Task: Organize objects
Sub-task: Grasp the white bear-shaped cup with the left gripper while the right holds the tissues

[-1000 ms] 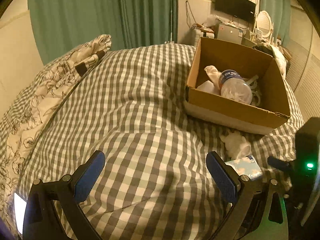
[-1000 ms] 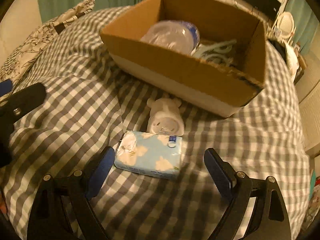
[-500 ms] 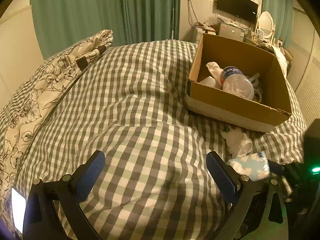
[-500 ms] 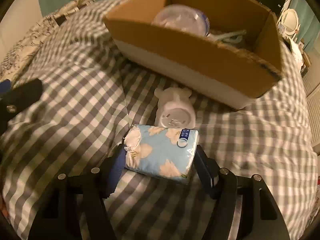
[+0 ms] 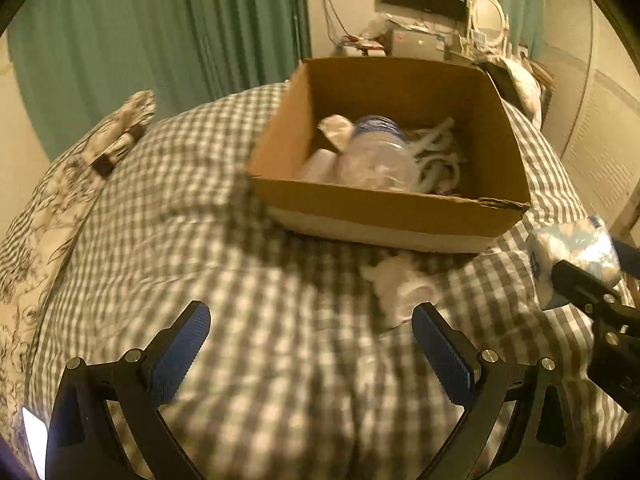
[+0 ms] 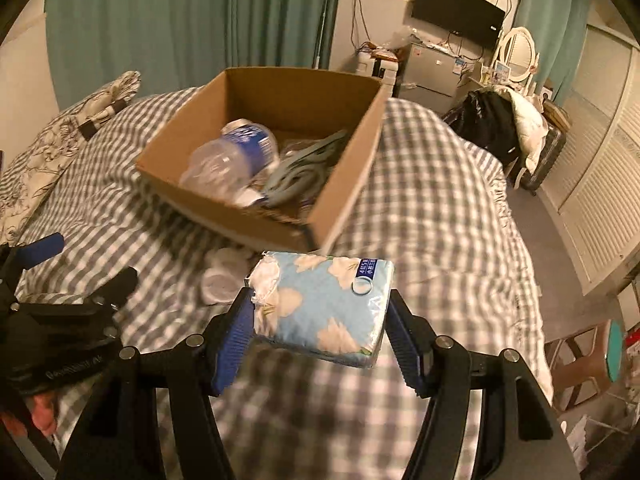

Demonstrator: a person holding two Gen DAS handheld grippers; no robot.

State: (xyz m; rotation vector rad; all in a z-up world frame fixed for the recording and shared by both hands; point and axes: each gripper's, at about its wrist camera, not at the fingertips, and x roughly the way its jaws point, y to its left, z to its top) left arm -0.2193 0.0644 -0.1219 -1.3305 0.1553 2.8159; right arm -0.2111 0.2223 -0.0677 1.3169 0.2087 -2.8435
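The right claw (image 6: 320, 320) grips a blue floral tissue pack (image 6: 324, 304) between both pads, lifted clear of the bed (image 6: 440, 208), presumably bound for the cardboard box (image 6: 344, 196) ahead, which already holds a plastic bottle (image 6: 236, 156) and hangers. The left claw (image 5: 312, 344) hovers wide open and empty near a small white toy (image 5: 400, 284) lying by the box's near wall. The gingham bedding gives softly; green curtains (image 6: 180, 20) hang behind.
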